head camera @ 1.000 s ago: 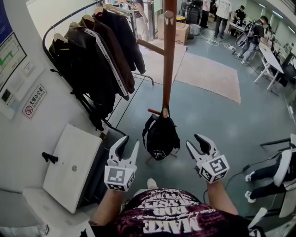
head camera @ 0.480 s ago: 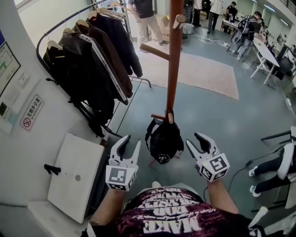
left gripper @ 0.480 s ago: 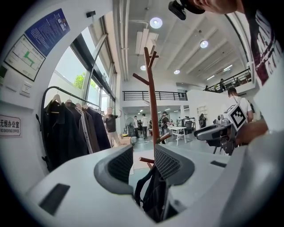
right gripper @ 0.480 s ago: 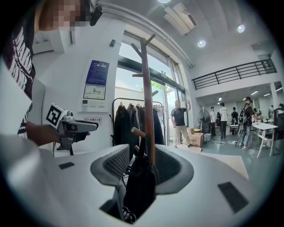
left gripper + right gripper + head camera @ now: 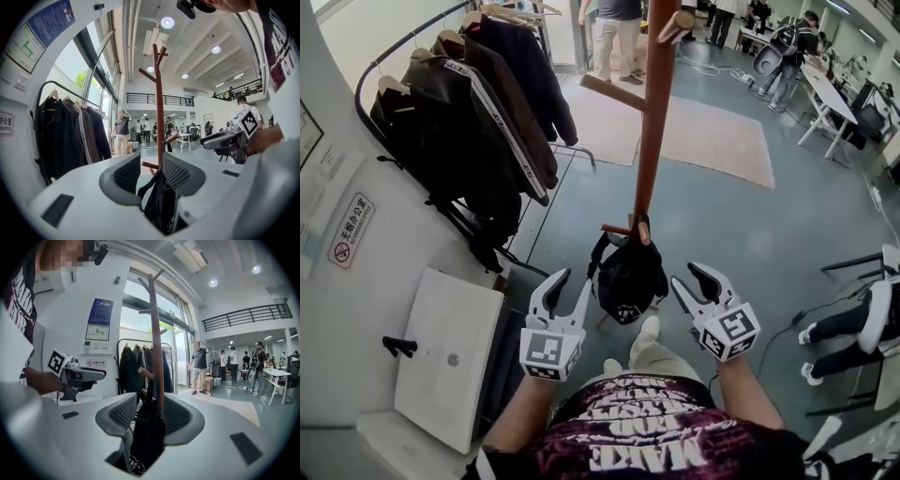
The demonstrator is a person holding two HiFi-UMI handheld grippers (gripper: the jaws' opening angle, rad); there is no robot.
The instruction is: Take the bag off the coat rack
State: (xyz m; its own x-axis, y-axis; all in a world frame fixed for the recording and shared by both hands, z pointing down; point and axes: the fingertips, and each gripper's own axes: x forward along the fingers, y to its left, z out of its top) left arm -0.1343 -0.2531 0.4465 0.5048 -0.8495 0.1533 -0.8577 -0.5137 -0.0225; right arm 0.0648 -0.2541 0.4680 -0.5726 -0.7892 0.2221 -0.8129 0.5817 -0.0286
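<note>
Hanging from a low peg of the wooden coat rack (image 5: 652,122), the black bag (image 5: 628,277) sits just in front of you, between your two grippers. Your left gripper (image 5: 573,280) and right gripper (image 5: 686,275) flank it, both with jaws spread wide and clamping nothing, each near the bag but clear of it. Dark jackets (image 5: 478,122) hang on a rail to your left

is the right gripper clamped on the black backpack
No, the right gripper has its jaws apart, short of the black backpack hanging on the coat rack.
</note>
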